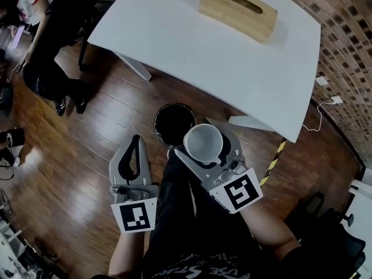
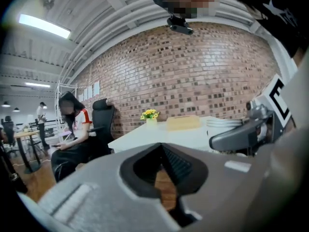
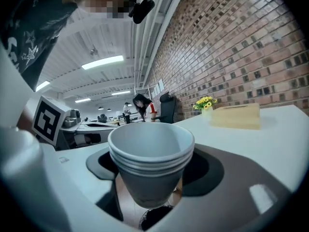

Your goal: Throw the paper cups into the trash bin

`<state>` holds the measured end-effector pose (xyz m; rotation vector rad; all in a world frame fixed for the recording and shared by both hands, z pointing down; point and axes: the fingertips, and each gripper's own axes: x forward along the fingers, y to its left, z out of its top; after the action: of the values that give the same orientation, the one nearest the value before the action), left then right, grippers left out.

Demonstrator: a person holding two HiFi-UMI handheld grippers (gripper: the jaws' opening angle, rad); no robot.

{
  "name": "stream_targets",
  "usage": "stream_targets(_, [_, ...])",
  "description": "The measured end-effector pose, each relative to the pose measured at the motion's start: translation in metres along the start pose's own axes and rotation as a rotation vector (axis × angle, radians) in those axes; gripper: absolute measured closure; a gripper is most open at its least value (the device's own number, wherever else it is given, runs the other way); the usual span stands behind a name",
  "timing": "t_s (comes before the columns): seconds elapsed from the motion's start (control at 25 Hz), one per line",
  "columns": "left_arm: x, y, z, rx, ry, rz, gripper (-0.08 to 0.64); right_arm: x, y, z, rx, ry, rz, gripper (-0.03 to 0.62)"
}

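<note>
As seen in the head view, grips nested paper cups (image 1: 203,144) in the right gripper (image 1: 201,142) over the trash bin (image 1: 171,121), covering part of its rim, beside the closed, empty left gripper (image 1: 136,139). In the left gripper view, shows jaws meeting at the tips, only floor (image 2: 166,188) through the gap. In the right gripper view, shows both jaws pressing the cups, the trash bin cut to a dark sliver below.

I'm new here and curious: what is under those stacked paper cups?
A round black trash bin on the wooden floor, partly covered by the stacked paper cups. Its inside is too dark to see.
</note>
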<state>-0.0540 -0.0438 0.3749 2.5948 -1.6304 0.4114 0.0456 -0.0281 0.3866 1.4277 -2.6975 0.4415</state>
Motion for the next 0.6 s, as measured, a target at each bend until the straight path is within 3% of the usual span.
stream_targets(0.16, [0.001,-0.006,-0.038,0.018,0.059,0.023,0.555,0.005,-0.005,-0.046,-0.001,0.074,0.024,0.241])
stream_targets(0.32, [0.016,0.005,-0.078,-0.036,0.082,0.063,0.555,0.025,-0.012,-0.089,-0.009,0.111,0.022,0.239])
stream_targets(0.6, [0.029,0.005,-0.159,-0.041,0.159,0.012,0.555,0.055,-0.013,-0.164,-0.046,0.191,0.013,0.239])
